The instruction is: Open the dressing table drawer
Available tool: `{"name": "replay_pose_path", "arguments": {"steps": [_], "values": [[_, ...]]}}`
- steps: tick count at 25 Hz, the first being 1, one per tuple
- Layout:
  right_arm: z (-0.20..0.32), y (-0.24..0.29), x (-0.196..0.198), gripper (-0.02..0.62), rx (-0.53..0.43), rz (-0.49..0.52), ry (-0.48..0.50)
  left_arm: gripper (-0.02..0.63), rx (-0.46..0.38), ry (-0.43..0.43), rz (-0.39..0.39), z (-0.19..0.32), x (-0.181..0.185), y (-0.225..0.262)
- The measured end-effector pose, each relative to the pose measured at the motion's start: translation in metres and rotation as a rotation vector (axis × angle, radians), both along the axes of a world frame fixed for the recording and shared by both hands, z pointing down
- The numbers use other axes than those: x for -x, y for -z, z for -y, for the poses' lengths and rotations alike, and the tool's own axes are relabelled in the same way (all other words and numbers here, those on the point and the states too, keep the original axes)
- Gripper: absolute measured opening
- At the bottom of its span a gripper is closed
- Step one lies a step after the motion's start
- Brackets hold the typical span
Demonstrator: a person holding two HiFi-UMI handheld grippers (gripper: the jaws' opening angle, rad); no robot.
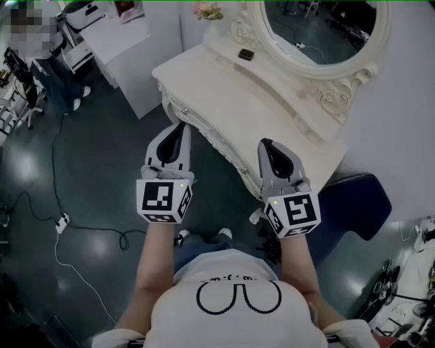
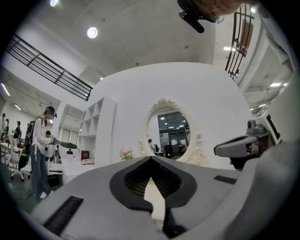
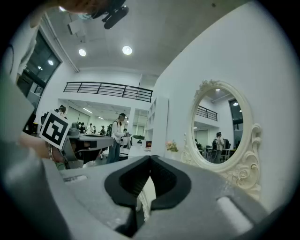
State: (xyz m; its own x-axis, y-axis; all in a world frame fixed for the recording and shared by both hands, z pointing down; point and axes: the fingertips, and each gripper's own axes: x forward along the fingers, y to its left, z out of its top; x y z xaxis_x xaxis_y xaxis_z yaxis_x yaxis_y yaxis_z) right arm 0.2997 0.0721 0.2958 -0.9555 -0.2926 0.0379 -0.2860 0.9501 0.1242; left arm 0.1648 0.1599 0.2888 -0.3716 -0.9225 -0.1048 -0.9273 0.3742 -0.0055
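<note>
One white dressing table (image 1: 224,102) stands ahead, with one oval mirror (image 1: 319,27) in a carved frame. Its drawer (image 1: 216,146) is in the carved front facing the person and looks closed. One dark blue seat (image 1: 357,204) is just right of the table.

There are two grippers, each bearing one cube with black-and-white square markers. The left gripper (image 1: 182,126) has its jaws pressed together on nothing, just short of the table's front. The right gripper (image 1: 264,143) is over the front edge, its jaws likewise together and empty.

One bunch of pink flowers (image 1: 207,10) and one small dark item (image 1: 246,54) sit by the mirror. The print on the person's shirt is too small to read.
</note>
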Motion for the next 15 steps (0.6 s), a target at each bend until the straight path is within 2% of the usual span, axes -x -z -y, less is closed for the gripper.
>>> {"name": "replay_pose_path", "arguments": {"steps": [8, 15], "values": [[0.022, -0.008, -0.007, -0.002, 0.011, 0.011, 0.008, -0.002, 0.016, 0.032, 0.009, 0.011, -0.007, -0.009], [0.044, -0.012, 0.009, 0.0, 0.052, 0.025, -0.035, -0.002, 0.033, 0.017, 0.006, 0.028, 0.016, -0.015]]}}
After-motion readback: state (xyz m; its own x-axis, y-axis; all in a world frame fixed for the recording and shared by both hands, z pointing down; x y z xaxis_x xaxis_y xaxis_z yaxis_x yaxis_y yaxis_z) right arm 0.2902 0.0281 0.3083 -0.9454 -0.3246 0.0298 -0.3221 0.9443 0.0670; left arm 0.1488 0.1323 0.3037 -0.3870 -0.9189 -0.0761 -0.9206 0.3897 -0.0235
